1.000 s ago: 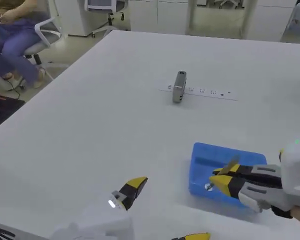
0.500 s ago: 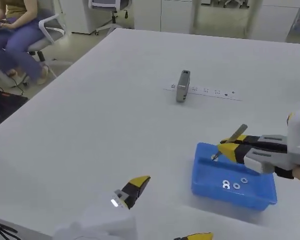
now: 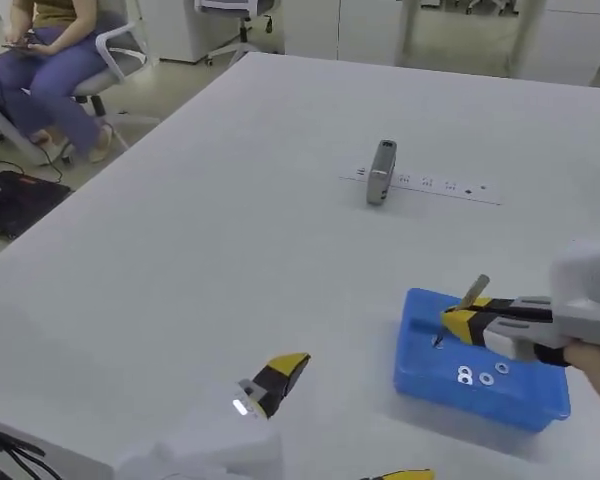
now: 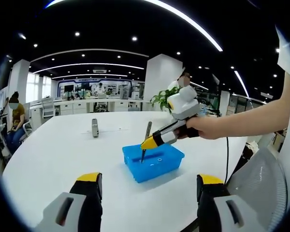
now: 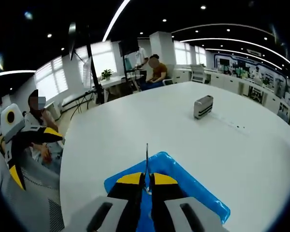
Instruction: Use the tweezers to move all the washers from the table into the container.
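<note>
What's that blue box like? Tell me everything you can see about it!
The box is a shallow, open blue tray, plastic by its look, with low walls and rounded corners. It sits flat on the white table. A few small silver washers lie on its floor. The tweezers, pinched in the right gripper, point down into it; whether their tip touches the floor is unclear.

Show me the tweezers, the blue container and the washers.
tweezers [image 4: 148, 130], left gripper view, upper shaft.
blue container [image 3: 472, 405], head view, near wall.
washers [image 3: 465, 376], head view, leftmost one inside the container.
</note>
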`<action>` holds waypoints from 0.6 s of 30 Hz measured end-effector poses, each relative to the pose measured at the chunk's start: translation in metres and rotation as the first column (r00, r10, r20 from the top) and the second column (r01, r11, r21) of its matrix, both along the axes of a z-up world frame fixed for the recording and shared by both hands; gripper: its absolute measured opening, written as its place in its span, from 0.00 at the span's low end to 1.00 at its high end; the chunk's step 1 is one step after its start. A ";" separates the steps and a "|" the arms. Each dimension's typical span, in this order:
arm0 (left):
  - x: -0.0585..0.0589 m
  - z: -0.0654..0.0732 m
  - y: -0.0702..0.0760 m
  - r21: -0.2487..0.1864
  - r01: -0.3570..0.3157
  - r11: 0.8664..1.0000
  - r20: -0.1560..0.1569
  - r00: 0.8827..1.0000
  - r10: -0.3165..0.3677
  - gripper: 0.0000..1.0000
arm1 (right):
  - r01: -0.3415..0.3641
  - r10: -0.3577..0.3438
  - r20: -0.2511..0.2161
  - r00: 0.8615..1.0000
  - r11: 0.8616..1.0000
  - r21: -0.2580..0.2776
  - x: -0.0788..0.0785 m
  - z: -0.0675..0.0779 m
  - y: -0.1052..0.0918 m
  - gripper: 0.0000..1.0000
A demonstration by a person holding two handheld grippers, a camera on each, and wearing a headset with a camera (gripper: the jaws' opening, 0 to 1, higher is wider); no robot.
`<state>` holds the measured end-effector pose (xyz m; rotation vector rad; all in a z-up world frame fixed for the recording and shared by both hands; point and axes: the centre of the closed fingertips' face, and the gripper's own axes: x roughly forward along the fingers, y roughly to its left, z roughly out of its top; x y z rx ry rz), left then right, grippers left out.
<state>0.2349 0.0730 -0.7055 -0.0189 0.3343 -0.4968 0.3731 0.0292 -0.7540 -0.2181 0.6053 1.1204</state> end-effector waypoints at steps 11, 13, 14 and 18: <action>-0.001 -0.002 -0.002 0.003 0.009 1.000 -0.013 1.000 -0.009 0.81 | 0.001 -0.001 -0.005 1.000 1.000 -0.024 -0.005 -0.014 -0.002 0.02; -0.001 -0.002 -0.002 0.006 0.008 1.000 -0.011 1.000 -0.008 0.81 | -0.001 0.001 -0.002 1.000 0.999 -0.034 -0.006 -0.017 -0.002 0.03; -0.001 -0.002 -0.002 0.002 0.007 1.000 -0.015 1.000 -0.007 0.81 | -0.003 0.003 -0.004 1.000 0.999 -0.035 -0.007 -0.019 -0.002 0.03; 0.000 -0.003 -0.002 0.003 0.006 1.000 -0.019 1.000 -0.006 0.81 | 0.004 -0.004 0.000 1.000 1.000 -0.020 -0.008 -0.019 -0.001 0.03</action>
